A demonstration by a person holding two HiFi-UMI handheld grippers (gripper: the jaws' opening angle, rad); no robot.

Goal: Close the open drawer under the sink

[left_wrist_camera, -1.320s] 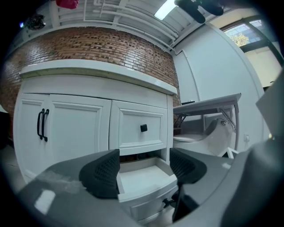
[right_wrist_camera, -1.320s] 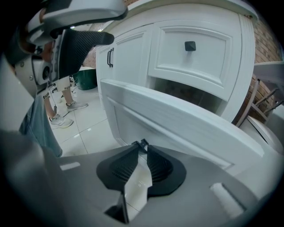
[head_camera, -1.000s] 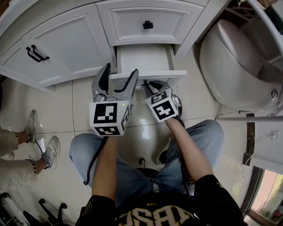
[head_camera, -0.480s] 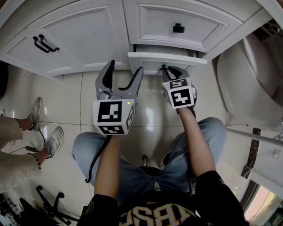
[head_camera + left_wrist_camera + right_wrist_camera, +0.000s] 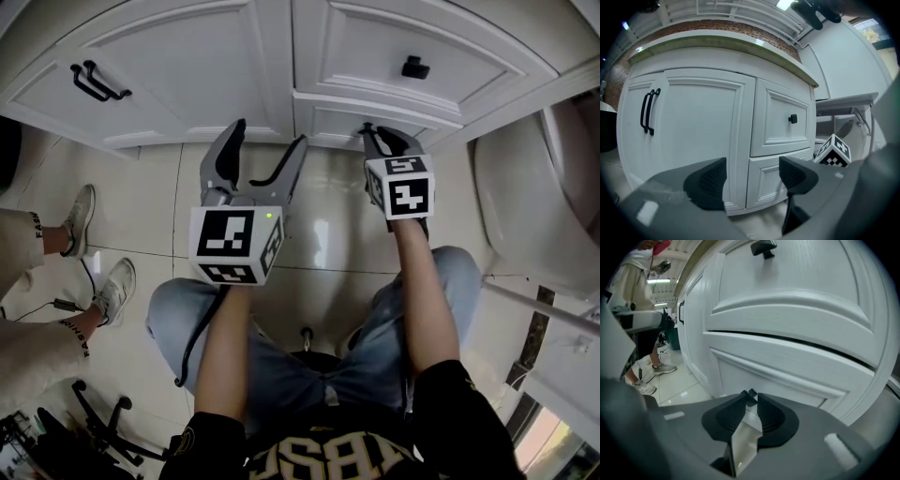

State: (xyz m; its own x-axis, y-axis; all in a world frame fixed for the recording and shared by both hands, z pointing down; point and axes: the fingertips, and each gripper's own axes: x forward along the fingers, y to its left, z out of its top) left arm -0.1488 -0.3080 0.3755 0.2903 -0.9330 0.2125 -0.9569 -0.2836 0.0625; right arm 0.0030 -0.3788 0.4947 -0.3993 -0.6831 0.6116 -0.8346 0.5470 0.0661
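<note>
The low white drawer under the sink cabinet sits almost flush with the cabinet face; in the right gripper view its panel fills the frame close ahead. My right gripper is shut with nothing in it, its tips right at the drawer front. My left gripper hovers open and empty over the floor, just left of the drawer and short of the cabinet. From the left gripper view the drawer appears between the jaws.
Above the low drawer is a second drawer with a black knob. A cabinet door with a black handle is at left. A white toilet stands at right. Another person's feet are on the tiles at left.
The drawer stood pulled out a second ago and has slid into the cabinet. My shut right gripper followed it in. The left gripper moved toward the cabinet, still open.
</note>
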